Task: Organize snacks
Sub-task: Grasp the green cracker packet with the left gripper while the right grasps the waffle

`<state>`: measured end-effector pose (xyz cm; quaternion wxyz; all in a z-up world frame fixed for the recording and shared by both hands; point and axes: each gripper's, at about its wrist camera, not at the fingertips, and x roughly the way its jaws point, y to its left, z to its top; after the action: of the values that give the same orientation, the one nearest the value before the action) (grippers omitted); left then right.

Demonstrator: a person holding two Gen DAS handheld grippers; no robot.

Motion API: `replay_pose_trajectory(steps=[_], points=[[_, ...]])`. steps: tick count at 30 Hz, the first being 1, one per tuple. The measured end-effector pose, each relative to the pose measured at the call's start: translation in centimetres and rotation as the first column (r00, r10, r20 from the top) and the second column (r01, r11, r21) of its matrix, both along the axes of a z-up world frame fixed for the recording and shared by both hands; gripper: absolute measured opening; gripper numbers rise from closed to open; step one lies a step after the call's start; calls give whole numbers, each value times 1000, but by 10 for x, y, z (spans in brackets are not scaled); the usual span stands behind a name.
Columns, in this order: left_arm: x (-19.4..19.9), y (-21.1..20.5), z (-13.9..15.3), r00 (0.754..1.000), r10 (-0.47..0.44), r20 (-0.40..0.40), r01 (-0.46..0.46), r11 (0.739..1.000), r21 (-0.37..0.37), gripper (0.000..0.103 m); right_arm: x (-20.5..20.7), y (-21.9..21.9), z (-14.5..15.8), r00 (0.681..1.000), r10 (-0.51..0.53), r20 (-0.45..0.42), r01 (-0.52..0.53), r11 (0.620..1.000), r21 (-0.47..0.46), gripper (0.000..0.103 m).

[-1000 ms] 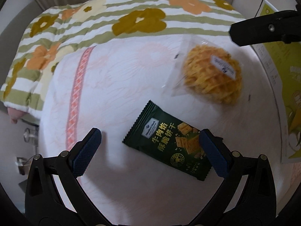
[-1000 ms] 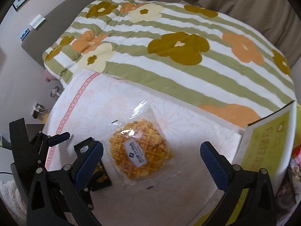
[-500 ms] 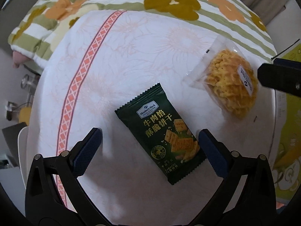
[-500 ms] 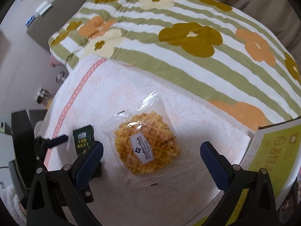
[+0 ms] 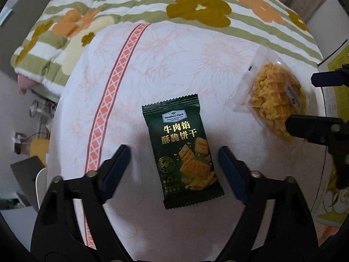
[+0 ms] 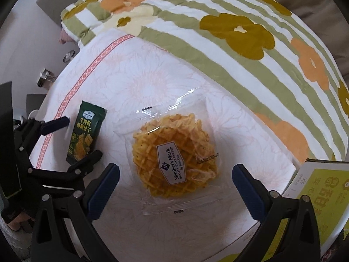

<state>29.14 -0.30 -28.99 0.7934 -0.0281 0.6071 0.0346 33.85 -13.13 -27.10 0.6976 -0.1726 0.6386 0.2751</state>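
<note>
A dark green cracker packet lies flat on the white cloth. My left gripper points down over it. Its jaws are closing with the packet's lower half between them, and a gap shows on both sides of the packet. To the right lies a clear packet with a round golden waffle biscuit. My right gripper hangs open straight above that packet, its blue pads wide of the wrapper. The right wrist view also has the left gripper astride the green packet.
A yellow-green printed box stands at the right edge of the cloth. A green-striped floral quilt covers the bed behind. The bed's left edge drops to the floor, where small items lie. A gloved hand holds the left gripper.
The left gripper's jaws have narrowed from wide open to either side of the green packet. Both grippers have rolled, and the right one has sunk closer over the waffle packet.
</note>
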Motion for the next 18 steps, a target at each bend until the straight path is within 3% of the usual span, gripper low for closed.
replay_pose_trajectory(steps=[2,3,11,18], points=[[-1,0,4,1000,-13,9,13,1000,-3,45,0,2,-2,1000,12,-5,-12,1000,-24,103],[0,0,5,1000,-24,12,24,1000,-1,43,0,3,-3,1000,20,-13,-21,999,-29,103],[3,10,8,999,-38,7,38,998,-42,42,0,13,-11,998,63,-33,-65,995,-69,103],[5,23,24,999,-12,36,15,997,-71,42,5,20,-22,997,37,-73,-42,997,-67,102]])
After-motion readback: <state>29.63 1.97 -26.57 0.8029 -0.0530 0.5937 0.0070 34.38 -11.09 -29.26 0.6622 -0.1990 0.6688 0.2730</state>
